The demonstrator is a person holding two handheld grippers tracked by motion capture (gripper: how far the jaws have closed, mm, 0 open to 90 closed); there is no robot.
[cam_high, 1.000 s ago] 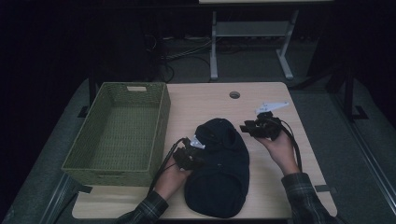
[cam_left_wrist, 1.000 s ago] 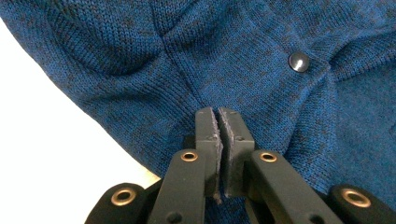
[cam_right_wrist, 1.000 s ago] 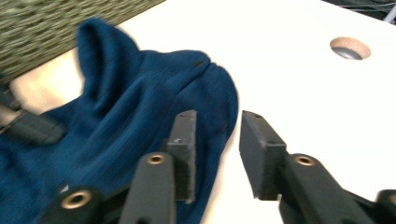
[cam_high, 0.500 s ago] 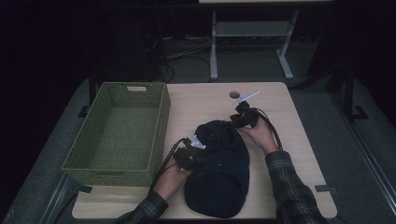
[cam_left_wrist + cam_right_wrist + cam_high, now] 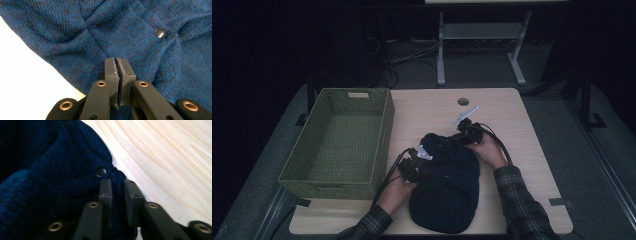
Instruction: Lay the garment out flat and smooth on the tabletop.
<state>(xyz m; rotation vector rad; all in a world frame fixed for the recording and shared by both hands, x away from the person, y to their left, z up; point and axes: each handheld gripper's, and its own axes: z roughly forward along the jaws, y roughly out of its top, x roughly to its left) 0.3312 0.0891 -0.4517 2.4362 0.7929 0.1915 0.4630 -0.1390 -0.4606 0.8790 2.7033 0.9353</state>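
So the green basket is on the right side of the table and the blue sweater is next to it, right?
Not quite. In the high view the green basket sits on the left side of the table, and the blue sweater lies next to it.

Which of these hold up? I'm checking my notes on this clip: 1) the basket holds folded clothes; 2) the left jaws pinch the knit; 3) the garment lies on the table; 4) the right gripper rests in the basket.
1) False: the green basket has nothing in it.
2) True: the left gripper is shut on the blue knit garment.
3) True: it lies on the wooden table, beside the basket.
4) False: the right gripper is at the garment's far edge, near a dark button; its jaws have just been closing, with knit between them.
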